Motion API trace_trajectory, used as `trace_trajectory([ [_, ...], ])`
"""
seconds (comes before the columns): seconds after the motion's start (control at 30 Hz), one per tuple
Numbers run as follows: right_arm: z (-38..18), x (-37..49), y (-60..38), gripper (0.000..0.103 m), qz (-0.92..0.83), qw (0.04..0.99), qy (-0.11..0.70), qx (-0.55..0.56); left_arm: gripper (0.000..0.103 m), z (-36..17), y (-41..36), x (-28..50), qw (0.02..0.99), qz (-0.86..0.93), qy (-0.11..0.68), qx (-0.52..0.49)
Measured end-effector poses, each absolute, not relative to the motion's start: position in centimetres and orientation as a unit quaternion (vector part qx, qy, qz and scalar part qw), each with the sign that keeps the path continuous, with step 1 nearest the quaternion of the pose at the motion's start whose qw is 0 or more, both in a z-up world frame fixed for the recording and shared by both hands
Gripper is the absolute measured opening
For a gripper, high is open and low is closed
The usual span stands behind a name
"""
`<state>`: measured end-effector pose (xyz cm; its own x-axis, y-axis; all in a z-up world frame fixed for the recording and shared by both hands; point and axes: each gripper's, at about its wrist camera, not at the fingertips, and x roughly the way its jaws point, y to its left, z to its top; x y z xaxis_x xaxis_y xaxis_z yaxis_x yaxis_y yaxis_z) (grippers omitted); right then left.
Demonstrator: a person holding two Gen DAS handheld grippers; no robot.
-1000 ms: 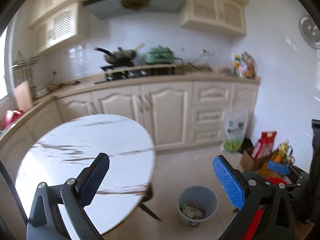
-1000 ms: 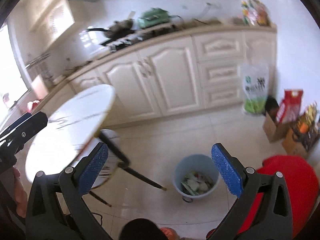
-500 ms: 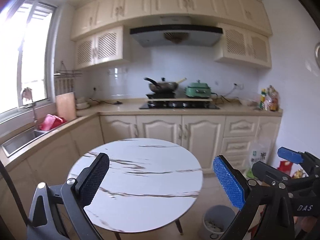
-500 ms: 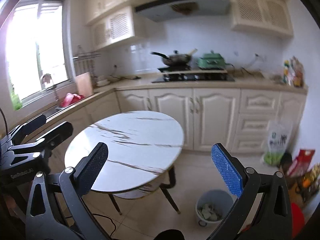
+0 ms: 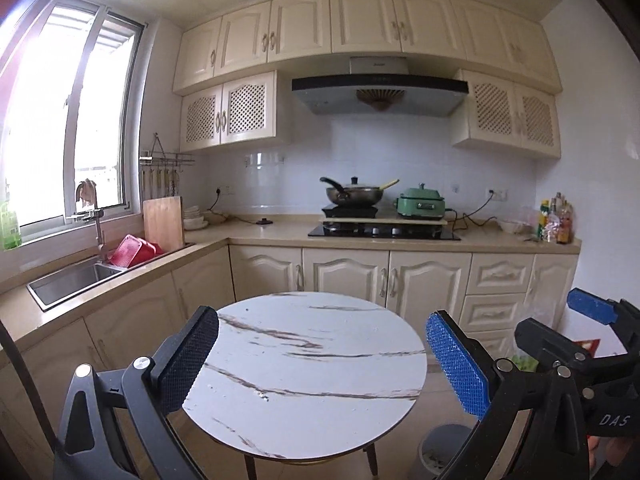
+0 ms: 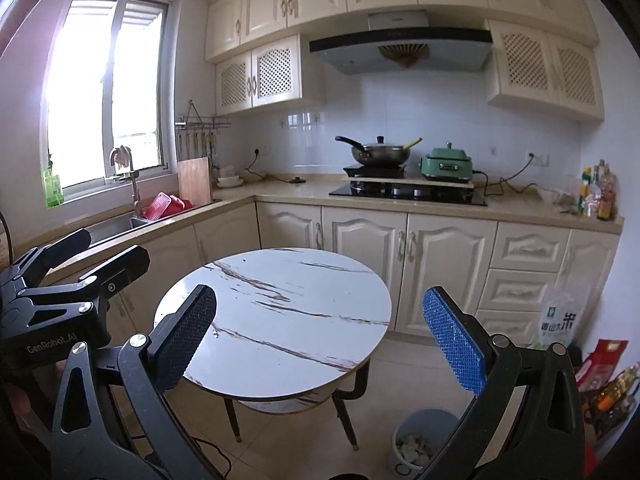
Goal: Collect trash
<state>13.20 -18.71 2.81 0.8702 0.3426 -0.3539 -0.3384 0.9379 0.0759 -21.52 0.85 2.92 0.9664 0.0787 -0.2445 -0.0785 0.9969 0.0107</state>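
From the left wrist view, the left hand-held gripper (image 5: 322,364) hangs level in front of the round white marble-patterned bench (image 5: 308,376), its two blue-padded fingers spread wide with nothing between them. The bench top shows only its brown veins. Low at the right, the grey round plastic trash bin (image 5: 442,454) sits on the tiled floor just beside the bench's leg, half hidden behind the right finger, a few pale scraps visible inside. At the far right edge the right hand-held gripper (image 5: 560,320) pokes in, fingers apart. Behind stand the cream cabinets, a black lidded wok (image 5: 354,195) on the hob and a green electric cooker (image 5: 420,204) next to it. Over to the right wrist view: the right hand-held gripper (image 6: 320,334) is likewise splayed open and holding nothing, aimed over the bench (image 6: 280,320). The trash bin (image 6: 424,442) stands on the floor (image 6: 400,368) to the right of the bench's dark legs, between the two fingers' lower reach, with white scraps of trash (image 6: 412,446) lying in it. The left hand-held gripper (image 6: 98,252) shows at the left edge, fingers parted. A white-and-green printed bag (image 6: 558,326) leans against the drawers at right.
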Motion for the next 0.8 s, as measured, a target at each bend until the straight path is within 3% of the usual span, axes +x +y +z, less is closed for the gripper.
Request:
trace_trajectory([
  [0.43, 1.3, 11.4, -24.4, 0.103, 0.116, 0.973, 0.197, 0.039, 0.102, 3.9, -5.6, -19.8, 0.988, -0.012, 0.147, 0.040],
  [0.8, 1.2, 11.1, -27.2, 0.103, 0.094, 0.976, 0.188, 0.050, 0.102, 4.7, -6.0, -15.8, 0.986, -0.023, 0.154, 0.051],
])
